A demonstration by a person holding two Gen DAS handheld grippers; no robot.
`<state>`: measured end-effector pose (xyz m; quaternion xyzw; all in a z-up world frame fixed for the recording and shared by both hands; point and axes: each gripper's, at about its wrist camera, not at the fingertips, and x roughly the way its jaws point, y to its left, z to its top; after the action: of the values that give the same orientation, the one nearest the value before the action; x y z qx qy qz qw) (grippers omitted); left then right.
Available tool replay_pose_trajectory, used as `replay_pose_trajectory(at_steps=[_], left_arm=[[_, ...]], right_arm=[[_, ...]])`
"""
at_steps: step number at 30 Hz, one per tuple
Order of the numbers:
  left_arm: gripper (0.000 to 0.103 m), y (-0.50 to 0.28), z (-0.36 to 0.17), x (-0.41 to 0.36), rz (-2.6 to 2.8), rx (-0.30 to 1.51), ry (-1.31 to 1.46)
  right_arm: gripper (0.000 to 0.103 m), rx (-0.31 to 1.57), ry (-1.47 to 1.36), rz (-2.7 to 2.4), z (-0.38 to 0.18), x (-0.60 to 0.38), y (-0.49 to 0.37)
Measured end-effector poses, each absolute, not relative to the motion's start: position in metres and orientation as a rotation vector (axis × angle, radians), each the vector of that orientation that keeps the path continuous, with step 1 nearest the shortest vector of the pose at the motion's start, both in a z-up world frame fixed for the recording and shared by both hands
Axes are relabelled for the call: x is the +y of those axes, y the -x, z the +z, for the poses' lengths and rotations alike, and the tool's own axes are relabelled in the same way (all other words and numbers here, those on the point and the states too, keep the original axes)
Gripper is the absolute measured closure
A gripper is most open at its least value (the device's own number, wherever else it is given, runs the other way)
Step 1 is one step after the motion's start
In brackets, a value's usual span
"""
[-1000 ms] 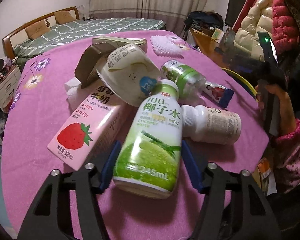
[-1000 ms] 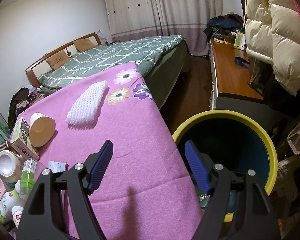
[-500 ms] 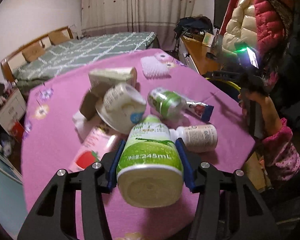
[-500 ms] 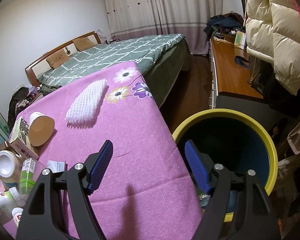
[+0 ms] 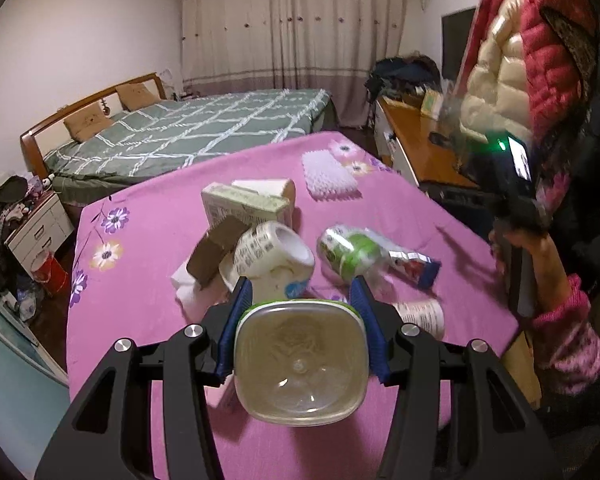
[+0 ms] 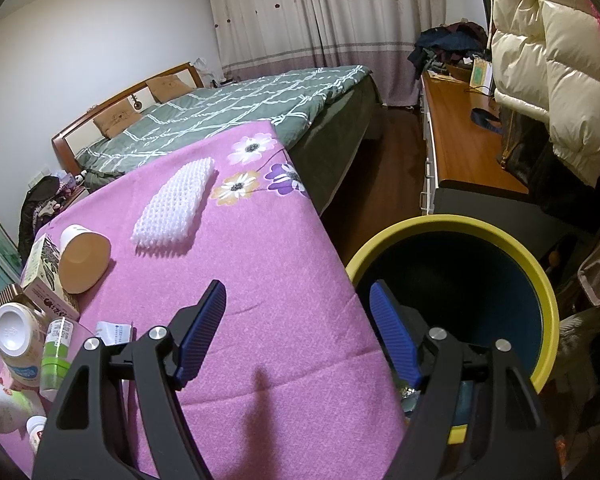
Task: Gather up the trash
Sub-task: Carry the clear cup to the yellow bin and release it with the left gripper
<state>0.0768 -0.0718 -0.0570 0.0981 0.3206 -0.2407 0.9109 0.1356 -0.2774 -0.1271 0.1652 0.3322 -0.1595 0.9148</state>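
My left gripper (image 5: 300, 312) is clamped on the green-labelled bottle (image 5: 300, 360), its blue pads pressing both sides; the bottle's clear base faces the camera and it is lifted off the pink tablecloth (image 5: 148, 280). Whether anything is inside it I cannot tell.

Beyond it the rest of the trash lies in a loose heap on the cloth: a white cup (image 5: 274, 254) on its side with its mouth toward me, a brown cardboard piece (image 5: 216, 250) leaning against it, a pale carton (image 5: 244, 206) behind, a paper cup (image 5: 268, 188) at the carton's far side, a crushed green-and-clear bottle (image 5: 350, 252) just right of the white cup, a red-and-blue wrapper (image 5: 414, 266) touching that bottle, and a small white bottle (image 5: 422, 316) lying near my right pad. A white foam net (image 5: 330, 178) sits apart, farther back.

My right gripper (image 6: 298, 332) hangs with its jaws wide apart and nothing between them, over the table's edge. Just beside it stands the yellow-rimmed bin (image 6: 452, 226), dark blue inside; a little crumpled trash shows at its bottom behind my right finger, too hidden to name.
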Motion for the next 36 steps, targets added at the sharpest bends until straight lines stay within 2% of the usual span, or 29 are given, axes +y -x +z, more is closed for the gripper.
replay_pose_trajectory(at_steps=[10, 21, 30, 36], left_arm=[[0.052, -0.100, -0.055, -0.087, -0.455, 0.596, -0.178], [0.052, -0.089, 0.014, -0.112, -0.528, 0.522, -0.237], [0.052, -0.108, 0.049, -0.195, -0.693, 0.469, -0.266], [0.052, -0.133, 0.040, -0.303, -0.871, 0.507, -0.293]], right_arm=[[0.032, 0.667, -0.355, -0.311, -0.127, -0.278, -0.134], [0.032, 0.546, -0.339, -0.281, -0.081, -0.283, -0.095], [0.032, 0.510, -0.344, -0.378, -0.065, -0.321, -0.035], [0.032, 0.509, -0.359, -0.486, -0.068, -0.358, 0.002]])
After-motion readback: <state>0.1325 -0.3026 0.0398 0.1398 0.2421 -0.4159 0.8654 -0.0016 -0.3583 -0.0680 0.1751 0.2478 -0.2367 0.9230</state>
